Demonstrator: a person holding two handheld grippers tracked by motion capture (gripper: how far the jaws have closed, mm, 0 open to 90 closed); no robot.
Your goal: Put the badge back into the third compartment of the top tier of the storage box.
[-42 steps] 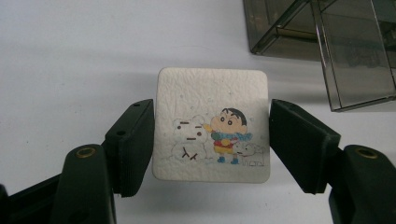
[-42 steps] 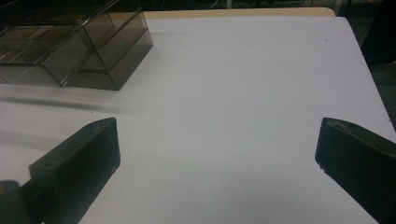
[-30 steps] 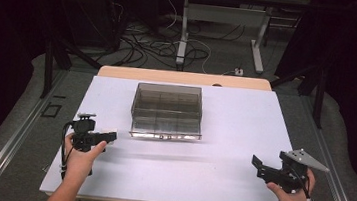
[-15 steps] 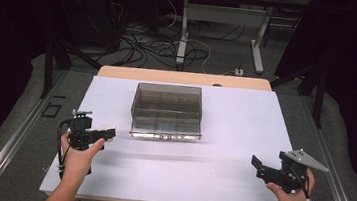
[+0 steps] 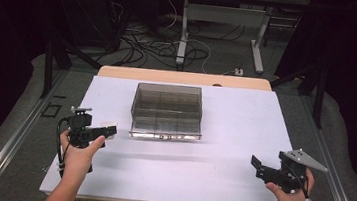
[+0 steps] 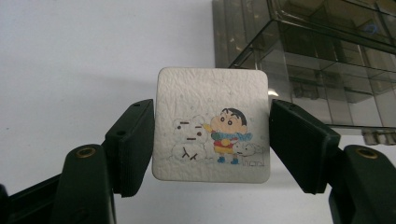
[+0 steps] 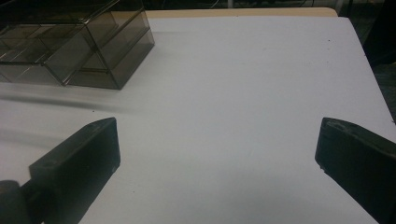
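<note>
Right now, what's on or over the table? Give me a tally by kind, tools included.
Handheld tools: 2, the left tool and the right tool
Clear smoky compartment box: 1
White square cartoon card, held between the left tool's jaws: 1
Total: 4

The only thing standing on my table (image 5: 228, 181) is the smoky clear compartment box (image 5: 167, 110) at its middle rear, leaving bare white surface in front of it and down both sides for either of my tools to pass.
</note>
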